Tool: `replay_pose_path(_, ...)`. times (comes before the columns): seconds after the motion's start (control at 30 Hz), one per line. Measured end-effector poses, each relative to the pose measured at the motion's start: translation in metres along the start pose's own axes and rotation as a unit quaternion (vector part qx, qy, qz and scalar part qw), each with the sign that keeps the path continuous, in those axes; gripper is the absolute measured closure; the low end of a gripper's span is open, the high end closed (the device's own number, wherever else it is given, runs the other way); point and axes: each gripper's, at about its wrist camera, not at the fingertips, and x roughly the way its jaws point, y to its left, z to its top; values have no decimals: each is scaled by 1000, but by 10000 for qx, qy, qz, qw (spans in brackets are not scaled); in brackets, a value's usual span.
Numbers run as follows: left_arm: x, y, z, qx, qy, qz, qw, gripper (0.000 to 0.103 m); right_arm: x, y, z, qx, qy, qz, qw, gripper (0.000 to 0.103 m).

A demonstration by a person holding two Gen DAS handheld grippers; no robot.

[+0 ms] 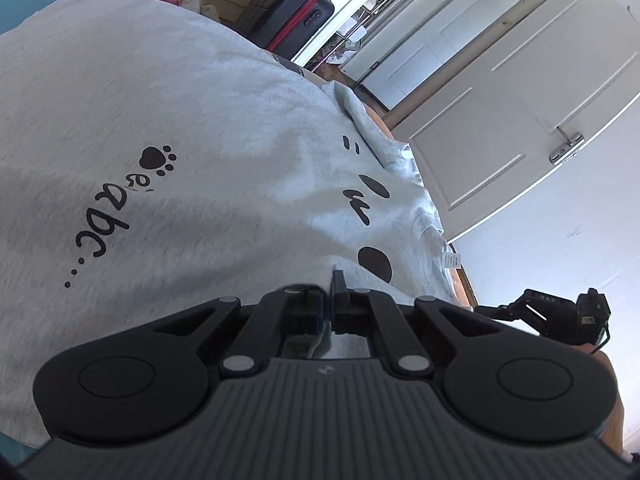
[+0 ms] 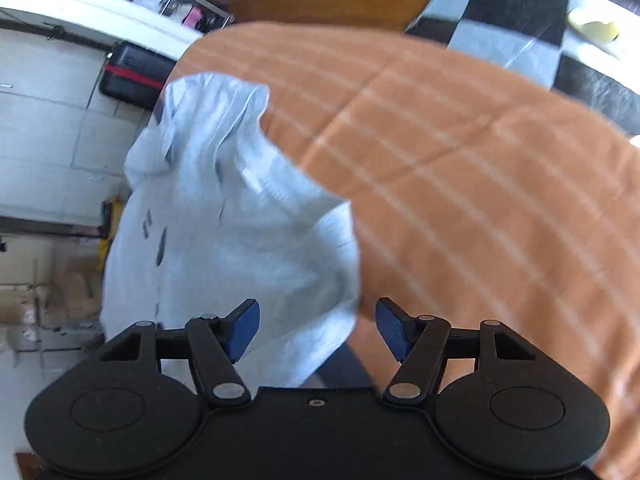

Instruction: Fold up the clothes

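One garment is in play — a pale grey T-shirt (image 1: 208,128) with black print: a paw mark, the letters "abc" trailing into dots, and a cartoon face of ovals and short dashes. In the left wrist view its front fills most of the frame, fairly smooth, with a rumpled fold along the far edge near the neckline and a small white label at the hem side. In the right wrist view the same T-shirt (image 2: 224,216) hangs bunched and creased, one part at the edge of an orange bed cover (image 2: 460,184) striped with thin pale lines, the rest draping down over the side towards the tiled floor (image 2: 60,152).

Two grippers are visible. The left gripper (image 1: 331,300) has its jaws pressed together on a fold of the shirt's fabric, which runs between them and down towards the body of the tool. The right gripper (image 2: 318,330) has its jaws spread wide, blue pads facing each other; cloth hangs in front of the gap, touching neither pad as far as can be told. It also shows, small and dark, at the right edge of the left wrist view.

One black suitcase (image 1: 292,8) with red trim stands on the floor beyond the bed, and a white panelled door (image 1: 520,120) is behind.
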Motion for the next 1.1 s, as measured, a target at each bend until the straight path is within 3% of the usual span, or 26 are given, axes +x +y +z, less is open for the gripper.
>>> replay_pose_path(0.03, 1, -1, 0, 11, 7, -20, 10000, 100, 5, 0, 0, -23, 103, 65, 9999, 34)
replay_pose_path(0.07, 1, -1, -1, -16, 14, -65, 10000, 100, 7, 4, -1, -139, 103, 63, 9998, 47)
replay_pose_path(0.1, 1, 0, -2, -57, 20, -118, 9999, 100, 5, 11, -4, -429, -43, -40, 9991, 66)
replay_pose_path(0.13, 0, 0, -2, -103, 56, -181, 9998, 101, 1, 20, -7, -815, -216, -206, 9962, 96)
replay_pose_path(0.17, 0, -1, -2, -160, 165, -254, 9994, 101, -5, 30, -12, -1204, -463, -410, 9908, 98)
replay_pose_path(0.23, -4, -8, -4, -459, 822, -768, 9926, 101, -30, 46, -26, -1740, -1171, -614, 9758, 99)
replay_pose_path(0.3, -19, -26, -9, -448, 1114, -1396, 9829, 101, -56, 56, -42, -2006, -1733, -715, 9616, 100)
replay_pose_path(0.37, -35, -46, -15, -287, 1230, -1859, 9744, 101, -69, 66, -55, -2331, -1900, -1083, 9475, 101)
replay_pose_path(0.43, -40, -55, -23, -125, 1291, -1734, 9763, 101, -59, 72, -55, -2496, -1653, -1606, 9405, 101)
replay_pose_path(0.5, -35, -52, -31, -120, 1400, -1499, 9787, 101, -30, 63, -36, -2183, -1102, -2022, 9483, 100)
replay_pose_path(0.57, -25, -42, -40, -233, 1580, -1187, 9800, 101, -9, 46, -18, -1692, -719, -2183, 9584, 100)
replay_pose_path(0.67, -14, -33, -51, -103, 1724, -697, 9825, 101, -8, 26, -5, -1026, -613, -1832, 9758, 97)
replay_pose_path(0.73, -12, -30, -52, -29, 1689, -534, 9842, 101, -19, 15, -3, -651, -780, -1488, 9836, 89)
replay_pose_path(0.8, -9, -27, -50, -100, 1590, -588, 9855, 100, -34, 12, -9, -460, -1054, -1203, 9861, 71)
replay_pose_path(0.83, -7, -24, -50, -177, 1522, -626, 9862, 99, -41, 12, -12, -396, -1197, -1074, 9862, 55)
replay_pose_path(0.97, 4, -11, -50, -429, 1357, -426, 9889, 98, -69, 14, -26, -252, -1688, -579, 9836, 48)
replay_pose_path(1.03, 6, -11, -54, -449, 1434, -413, 9878, 98, -73, 25, -32, -621, -1585, -422, 9845, 48)
replay_pose_path(1.1, 8, -16, -60, -412, 1575, -388, 9859, 98, -74, 40, -40, -1076, -1138, -166, 9875, 47)
